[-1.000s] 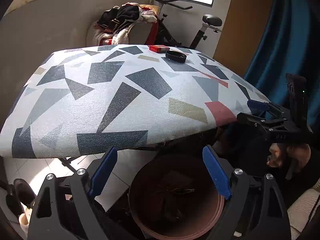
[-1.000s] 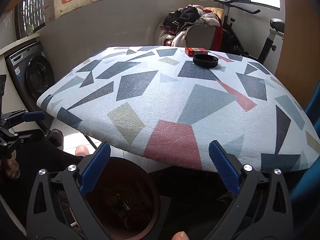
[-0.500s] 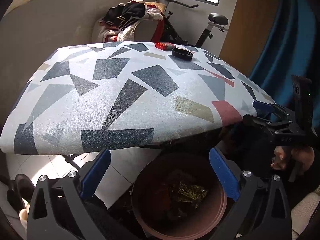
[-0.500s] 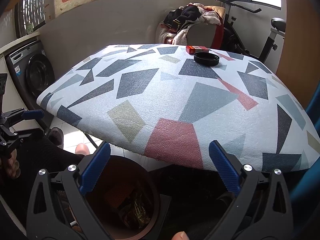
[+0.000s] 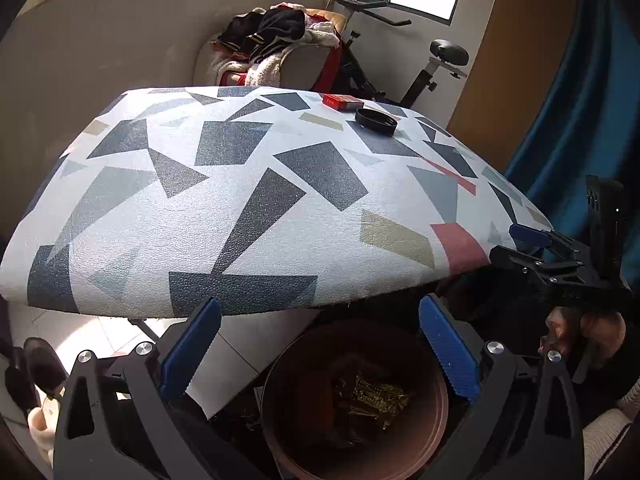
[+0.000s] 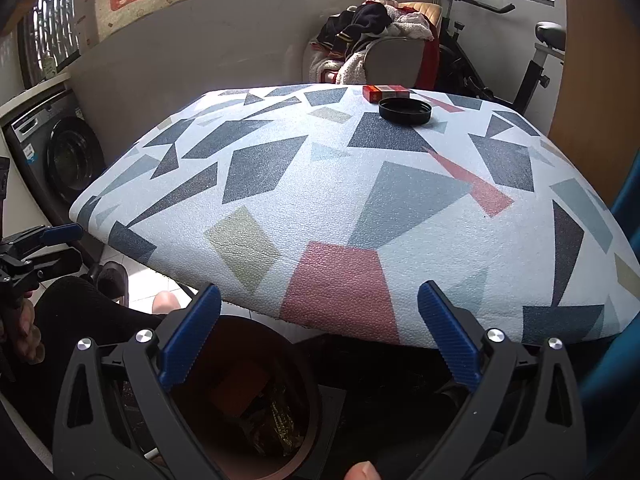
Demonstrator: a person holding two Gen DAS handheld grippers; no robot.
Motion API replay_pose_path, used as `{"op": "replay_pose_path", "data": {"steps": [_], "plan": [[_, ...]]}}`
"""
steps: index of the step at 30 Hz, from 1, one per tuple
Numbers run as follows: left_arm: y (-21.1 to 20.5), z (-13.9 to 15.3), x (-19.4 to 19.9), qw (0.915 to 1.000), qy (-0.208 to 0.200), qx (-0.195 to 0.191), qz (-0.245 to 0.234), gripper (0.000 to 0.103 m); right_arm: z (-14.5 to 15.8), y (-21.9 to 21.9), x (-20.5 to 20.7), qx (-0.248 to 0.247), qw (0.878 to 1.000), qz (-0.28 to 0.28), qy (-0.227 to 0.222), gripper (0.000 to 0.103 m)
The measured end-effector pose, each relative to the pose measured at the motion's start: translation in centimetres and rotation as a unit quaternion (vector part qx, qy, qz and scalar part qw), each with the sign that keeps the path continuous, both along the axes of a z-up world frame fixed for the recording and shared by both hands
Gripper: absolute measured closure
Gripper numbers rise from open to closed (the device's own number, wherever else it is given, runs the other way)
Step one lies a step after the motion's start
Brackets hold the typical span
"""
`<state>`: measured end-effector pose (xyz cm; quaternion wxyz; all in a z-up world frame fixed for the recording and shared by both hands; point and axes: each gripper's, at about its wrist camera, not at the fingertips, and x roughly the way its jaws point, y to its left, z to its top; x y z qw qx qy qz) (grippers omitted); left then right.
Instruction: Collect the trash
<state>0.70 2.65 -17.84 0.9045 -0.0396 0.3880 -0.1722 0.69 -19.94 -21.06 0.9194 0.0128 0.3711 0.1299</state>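
Observation:
A round brown bin (image 5: 354,396) stands on the floor below the table's near edge, with a crumpled gold wrapper (image 5: 376,398) inside; it also shows in the right wrist view (image 6: 244,400). My left gripper (image 5: 318,346) is open and empty above the bin. My right gripper (image 6: 318,340) is open and empty, just right of the bin. On the far side of the patterned table (image 5: 240,200) lie a red box (image 5: 342,101) and a black lid (image 5: 376,121), also in the right wrist view as the box (image 6: 384,92) and lid (image 6: 405,110).
A chair piled with clothes (image 5: 280,48) and an exercise bike (image 5: 420,64) stand behind the table. A washing machine (image 6: 56,156) is at left. A blue curtain (image 5: 580,120) hangs at right. My knees and a slipper (image 6: 112,280) are by the bin.
The left gripper has risen and drawn back a little, and the gold wrapper now lies in the bin. The right gripper has hardly moved.

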Motion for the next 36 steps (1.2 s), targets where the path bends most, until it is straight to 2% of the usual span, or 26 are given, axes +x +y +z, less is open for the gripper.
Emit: {"op": "replay_pose_path", "data": {"steps": [2,7,11,15,17,19,23,25,29,32,36], "plan": [[0.2,0.4,1.0,1.0000,-0.001,-0.008,0.006,0.006,0.5,-0.6,0.9,0.007,1.000,-0.007,-0.004,0.006],[0.5,2.7,4.4,0.9991,-0.035,-0.021,0.009,0.006,2.5,-1.9,5.1,-0.010,0.999,-0.030,-0.024,0.006],[0.4,4.3,7.7,0.9979,-0.063,-0.006,0.017,0.006,3.8,-3.2,10.6,-0.021,0.997,-0.053,-0.043,0.006],[1.0,5.2,11.3,0.9972,-0.063,-0.022,0.034,0.006,4.0,-4.0,16.4,-0.023,0.997,-0.070,-0.035,0.006],[1.1,5.6,12.9,0.9966,-0.069,-0.029,0.034,0.006,3.9,-3.8,19.4,-0.036,0.997,-0.066,-0.035,0.006],[1.0,5.9,14.4,0.9959,-0.078,-0.019,0.040,0.006,3.3,-3.4,22.7,-0.067,0.995,-0.064,-0.034,0.006],[1.2,5.8,17.3,0.9948,-0.085,-0.020,0.051,0.006,1.0,-2.6,29.1,-0.126,0.989,-0.081,0.014,0.006],[1.3,5.7,18.3,0.9942,-0.091,-0.028,0.051,0.006,-0.1,-2.5,31.6,-0.120,0.989,-0.082,0.042,0.006],[1.0,5.3,19.9,0.9936,-0.097,-0.033,0.046,0.006,-1.2,-2.6,35.4,-0.115,0.985,-0.109,0.070,0.006],[0.6,5.0,20.9,0.9940,-0.095,-0.033,0.041,0.006,-1.8,-3.0,37.5,-0.111,0.982,-0.125,0.088,0.006],[0.1,4.6,21.8,0.9942,-0.093,-0.039,0.037,0.006,-2.6,-2.8,39.1,-0.121,0.980,-0.119,0.104,0.006]]}}
